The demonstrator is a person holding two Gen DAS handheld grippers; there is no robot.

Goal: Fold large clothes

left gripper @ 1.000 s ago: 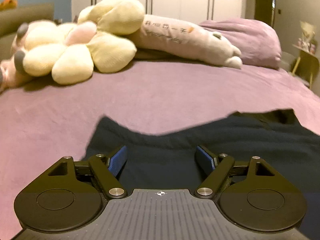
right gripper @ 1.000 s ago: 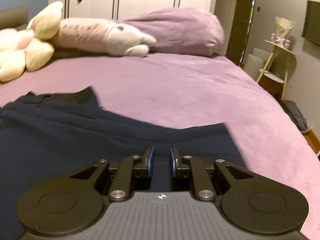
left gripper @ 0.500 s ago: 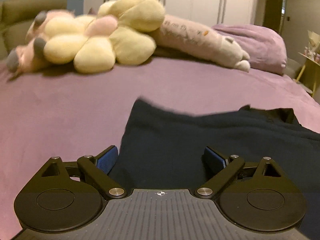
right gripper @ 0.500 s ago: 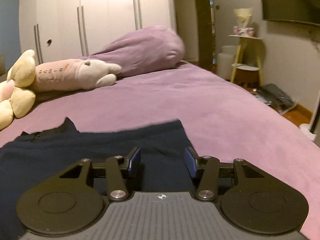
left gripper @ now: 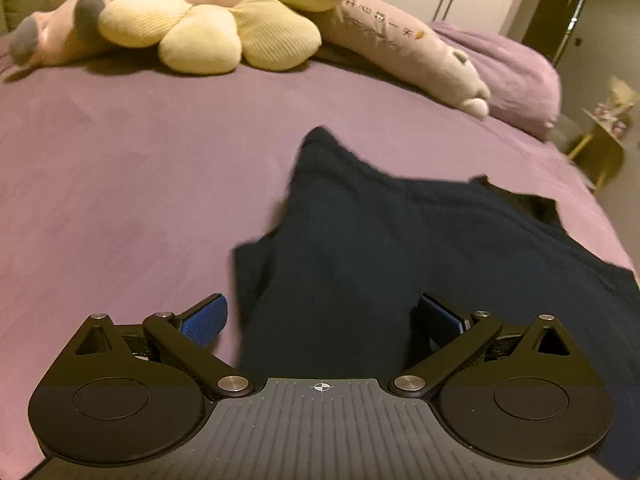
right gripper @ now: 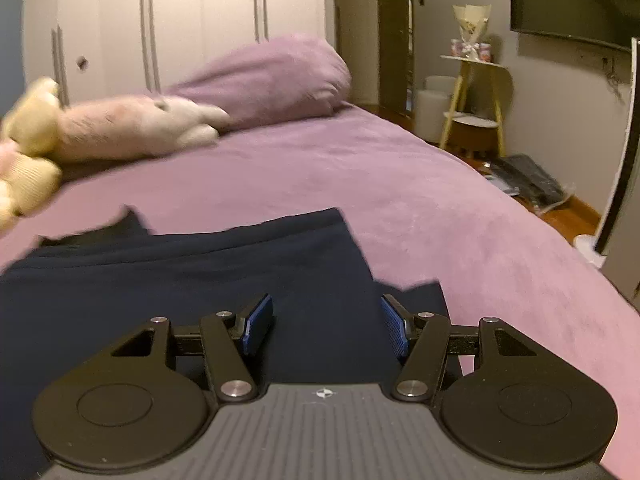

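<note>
Dark navy garment [left gripper: 360, 240]: lies spread on the purple bed [left gripper: 120, 160], directly ahead of and beneath both tools, 1 corner peaked up beyond the left tool. Left tool [left gripper: 322, 318]: jaws have just been opening and stand wide apart; its left pad over bare bedding, its right pad over the cloth, neither pressing on it. Right tool [right gripper: 326, 328]: jaws have just been opening, now partly apart; garment lies under the gap, unclamped; the cloth's right edge runs just past its right pad. Yellow flower plush [left gripper: 208, 28]: far ahead and left of the left tool. Long pink plush [right gripper: 136, 124] and purple pillow [right gripper: 272, 76]: far ahead of the right tool, at the head of the bed.
</note>
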